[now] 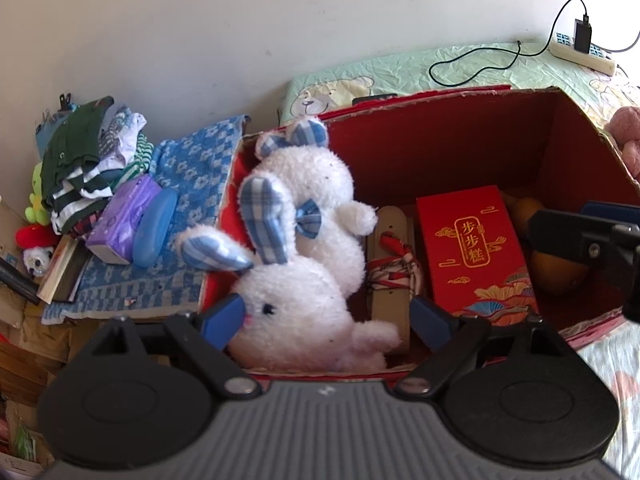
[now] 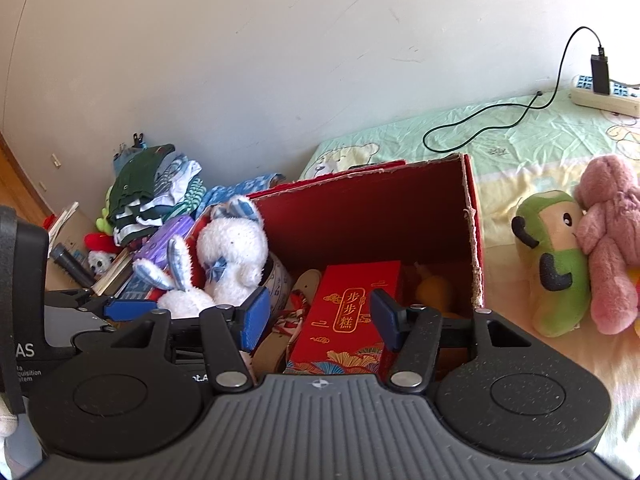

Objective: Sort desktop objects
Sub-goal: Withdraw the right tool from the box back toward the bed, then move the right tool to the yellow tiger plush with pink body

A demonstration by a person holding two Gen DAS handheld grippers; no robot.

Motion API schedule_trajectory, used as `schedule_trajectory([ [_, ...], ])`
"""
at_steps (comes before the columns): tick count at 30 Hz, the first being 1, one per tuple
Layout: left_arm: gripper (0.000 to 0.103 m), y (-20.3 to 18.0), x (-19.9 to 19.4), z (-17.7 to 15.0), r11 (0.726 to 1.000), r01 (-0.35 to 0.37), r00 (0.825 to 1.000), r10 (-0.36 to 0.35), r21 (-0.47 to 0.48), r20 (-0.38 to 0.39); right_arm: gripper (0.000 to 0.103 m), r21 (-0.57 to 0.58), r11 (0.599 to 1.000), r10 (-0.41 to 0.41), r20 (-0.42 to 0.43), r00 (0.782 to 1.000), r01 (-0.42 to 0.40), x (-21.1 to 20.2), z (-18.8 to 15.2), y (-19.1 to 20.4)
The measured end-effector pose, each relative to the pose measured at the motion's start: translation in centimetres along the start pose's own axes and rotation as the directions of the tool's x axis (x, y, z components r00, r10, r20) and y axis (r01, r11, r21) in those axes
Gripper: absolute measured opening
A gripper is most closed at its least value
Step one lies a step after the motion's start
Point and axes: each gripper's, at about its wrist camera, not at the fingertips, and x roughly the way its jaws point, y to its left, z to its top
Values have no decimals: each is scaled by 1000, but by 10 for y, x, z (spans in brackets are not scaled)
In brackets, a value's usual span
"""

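Note:
An open cardboard box with a red lining (image 1: 440, 152) (image 2: 360, 216) holds two white plush rabbits with blue checked ears. One rabbit (image 1: 304, 184) (image 2: 232, 248) lies further back. The nearer rabbit (image 1: 296, 320) (image 2: 184, 300) lies between the pads of my left gripper (image 1: 327, 320), which is open; its left pad touches the head and its right pad stands apart. A red gift box with gold print (image 1: 476, 256) (image 2: 344, 316) lies in the box too. My right gripper (image 2: 320, 320) hangs open above it, holding nothing.
Beside the gift box are a tan strap with a red-and-white cloth (image 1: 392, 272) and an orange object (image 1: 556, 272). Left of the box: folded clothes (image 1: 88, 160), purple pack (image 1: 124, 220), blue case (image 1: 154, 232). On the bed: green plush (image 2: 556, 264), pink plush (image 2: 612, 240), power strip (image 2: 604, 98).

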Motion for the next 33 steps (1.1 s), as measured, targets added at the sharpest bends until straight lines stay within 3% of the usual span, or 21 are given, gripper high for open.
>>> schedule_trajectory([
  [12,91,21,8,-5,998,24,999,-26,-56,-20,59,30,1000,-2,-17,1000,2,6,-4,9],
  [15,86,27,6,-6,996,42,999,-43,-76,-15,58,21,1000,6,-11,1000,-6,5,-5,13],
  [23,90,34,-29,-2,989,100,987,-84,-111,139,58,32,997,63,66,996,-65,-16,-7,8],
  [29,93,19,-58,3,976,178,958,-143,-124,247,58,49,992,104,140,985,-112,-44,-7,-9],
  [33,93,-9,-72,5,966,241,938,-207,-94,278,58,69,991,100,176,979,-113,-66,-7,-31],
])
